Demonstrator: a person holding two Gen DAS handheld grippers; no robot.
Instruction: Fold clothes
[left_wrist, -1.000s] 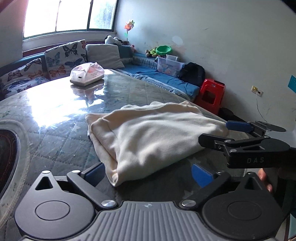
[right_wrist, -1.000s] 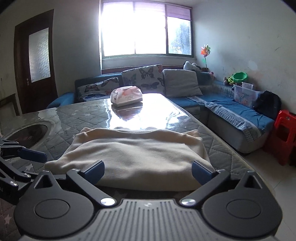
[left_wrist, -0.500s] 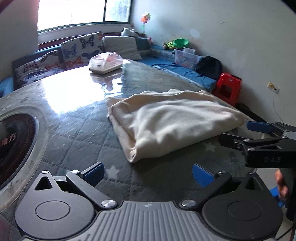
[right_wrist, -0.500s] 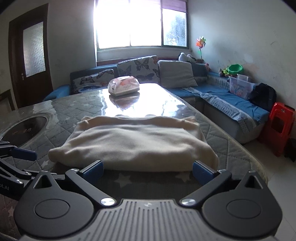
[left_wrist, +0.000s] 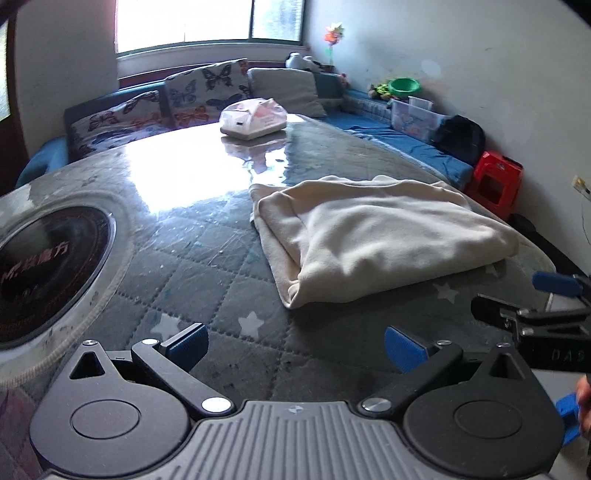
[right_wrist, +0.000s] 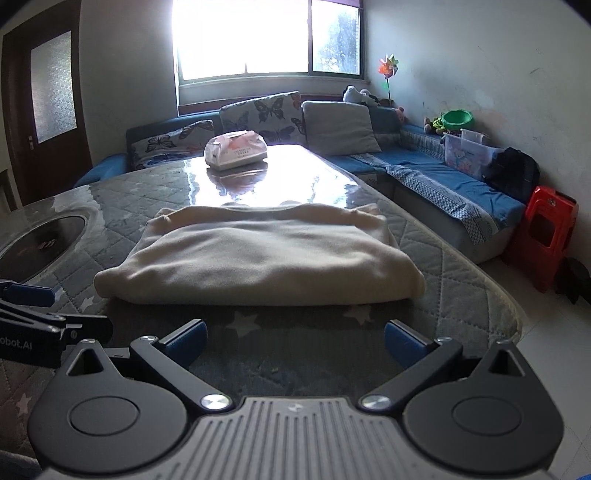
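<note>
One cream garment (right_wrist: 258, 254) lies folded into a thick rectangle on the quilted grey table (right_wrist: 458, 280), toward its near right end, with both grippers held back from it and touching nothing. The left gripper (left_wrist: 295, 341) hovers over the table near the garment's near left corner with its jaws spread wide and empty; the right gripper (right_wrist: 293, 338) faces the long near fold, likewise wide open and empty. The fold looks complete or close to it, so the sensible step is to check the bundle: the lower layer sticks out along the left and far edges, and if another fold or a tidy-up is wanted, each gripper should pinch all layers at a near corner and move together so the stack does not slide apart. Counted: one garment, two grippers, one tissue pack (right_wrist: 236, 149) at the far end, one round dark inset (left_wrist: 48, 269) at the left.
</note>
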